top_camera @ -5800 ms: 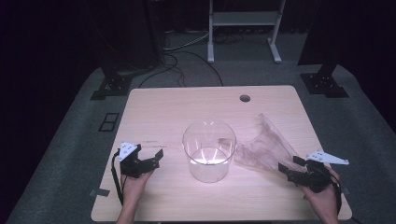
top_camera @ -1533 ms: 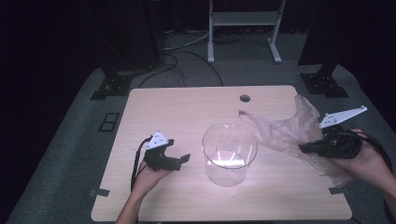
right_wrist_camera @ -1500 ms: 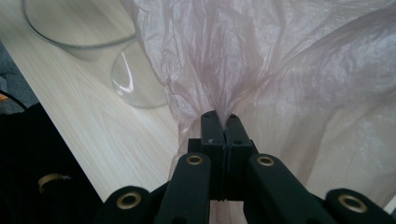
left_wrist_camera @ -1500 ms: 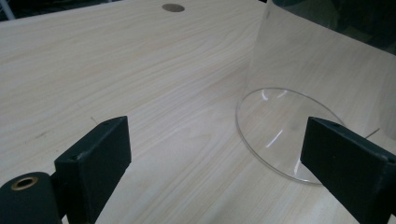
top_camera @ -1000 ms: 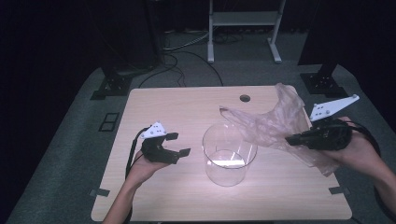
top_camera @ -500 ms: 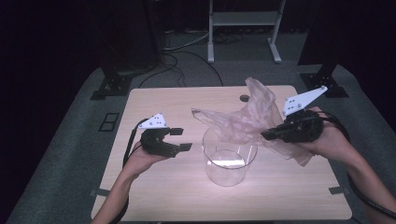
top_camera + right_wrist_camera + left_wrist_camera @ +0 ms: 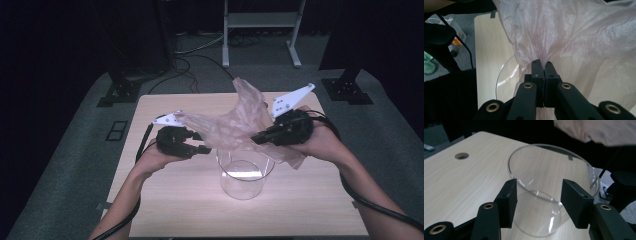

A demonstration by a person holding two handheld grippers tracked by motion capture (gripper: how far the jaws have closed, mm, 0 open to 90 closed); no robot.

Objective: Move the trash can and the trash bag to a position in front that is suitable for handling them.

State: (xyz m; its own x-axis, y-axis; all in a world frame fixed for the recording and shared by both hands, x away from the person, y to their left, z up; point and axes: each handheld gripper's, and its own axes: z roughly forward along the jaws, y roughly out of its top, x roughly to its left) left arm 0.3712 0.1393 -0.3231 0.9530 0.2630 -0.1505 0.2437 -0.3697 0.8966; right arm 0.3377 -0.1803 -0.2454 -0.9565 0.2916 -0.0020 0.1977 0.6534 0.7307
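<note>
A crumpled, see-through pinkish plastic bag [image 7: 239,119] hangs in the air above a clear round container [image 7: 243,176] that stands upright on the wooden table [image 7: 165,200]. My right gripper [image 7: 256,139] is shut on a fold of the bag [image 7: 574,37], its jaws pinched together [image 7: 541,67] over the container's rim [image 7: 499,80]. My left gripper [image 7: 204,143] hovers left of the container under the bag's left tip. Its jaws have just been closing and still stand apart [image 7: 539,202] with nothing pinched; the container [image 7: 544,195] lies beyond them and the bag [image 7: 599,130] above.
A cable hole [image 7: 461,155] is cut in the table's far side. Black stand feet [image 7: 119,93] [image 7: 348,90] and a white rack frame [image 7: 260,30] stand on the grey floor behind the table. Both forearms reach in from the near edge.
My right gripper has carried the bag leftward until it hangs over the container. My left gripper has risen and moved toward the bag, and its jaws have narrowed.
</note>
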